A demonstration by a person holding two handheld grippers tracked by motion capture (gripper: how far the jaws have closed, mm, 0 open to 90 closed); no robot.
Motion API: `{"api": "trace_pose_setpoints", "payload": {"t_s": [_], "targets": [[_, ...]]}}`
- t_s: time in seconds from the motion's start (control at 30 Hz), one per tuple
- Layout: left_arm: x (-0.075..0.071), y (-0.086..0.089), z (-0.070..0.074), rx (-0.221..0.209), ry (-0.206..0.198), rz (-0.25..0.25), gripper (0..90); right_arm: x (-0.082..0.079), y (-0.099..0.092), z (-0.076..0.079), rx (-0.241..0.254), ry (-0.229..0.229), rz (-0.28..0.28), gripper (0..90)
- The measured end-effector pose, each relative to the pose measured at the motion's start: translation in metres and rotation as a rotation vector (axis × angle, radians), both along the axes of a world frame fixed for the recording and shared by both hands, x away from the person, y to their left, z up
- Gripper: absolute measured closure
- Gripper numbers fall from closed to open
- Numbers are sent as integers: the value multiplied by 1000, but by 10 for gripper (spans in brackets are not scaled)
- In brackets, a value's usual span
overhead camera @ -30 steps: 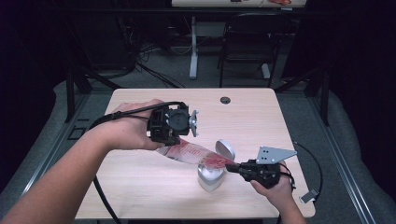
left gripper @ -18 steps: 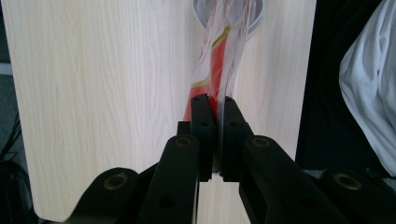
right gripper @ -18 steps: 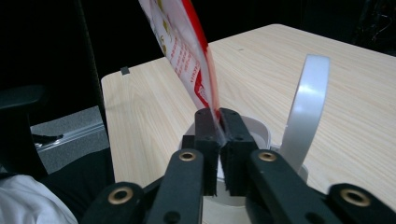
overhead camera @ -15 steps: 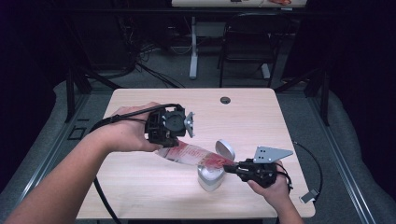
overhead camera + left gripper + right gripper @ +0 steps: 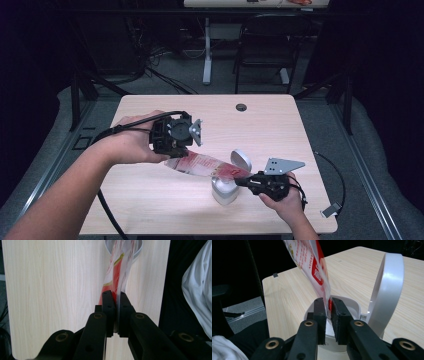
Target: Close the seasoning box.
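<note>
A red and white plastic packet hangs slanted between both grippers above a small white bin whose flip lid stands up. My left gripper is shut on the packet's upper end, jaws pointing down. My right gripper is at the bin's mouth. Its jaws have just been opening a little, and the packet's lower end sits in the narrow gap between them, above the bin's rim and beside the lid.
The wooden table carries a black cable grommet near its far edge. A cable and a small grey clip lie off the right edge. A chair and desk legs stand beyond. White cloth lies past the table edge.
My left gripper has shifted slightly left and down with the packet's top. The right hand has barely moved, and the packet stays stretched over the bin.
</note>
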State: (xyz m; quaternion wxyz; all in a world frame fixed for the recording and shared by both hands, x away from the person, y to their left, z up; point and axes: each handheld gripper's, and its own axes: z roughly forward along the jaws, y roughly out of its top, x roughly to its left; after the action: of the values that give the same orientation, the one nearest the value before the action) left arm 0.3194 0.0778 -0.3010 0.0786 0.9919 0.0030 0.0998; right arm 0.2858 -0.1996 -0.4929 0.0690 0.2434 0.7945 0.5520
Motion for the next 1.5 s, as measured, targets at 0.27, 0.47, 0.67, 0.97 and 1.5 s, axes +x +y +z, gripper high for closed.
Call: {"api": "trace_pose_setpoints", "payload": {"t_s": [0.27,0.47,0.67,0.97,1.5], "targets": [[-1,2,-1,1,-8,1,871,-2,2,2,-21,-15,-15,900],[-1,9,-4,-16,1,15,869,-4,5,6,-39,-36,-30,900],[-1,19,-9,-46,3,22,868,-6,7,10,-56,-54,-32,900],[4,36,-27,-81,28,42,864,-6,9,16,-64,-70,-30,900],[6,46,-47,-89,35,61,856,-4,8,22,-42,-77,-35,900]]}}
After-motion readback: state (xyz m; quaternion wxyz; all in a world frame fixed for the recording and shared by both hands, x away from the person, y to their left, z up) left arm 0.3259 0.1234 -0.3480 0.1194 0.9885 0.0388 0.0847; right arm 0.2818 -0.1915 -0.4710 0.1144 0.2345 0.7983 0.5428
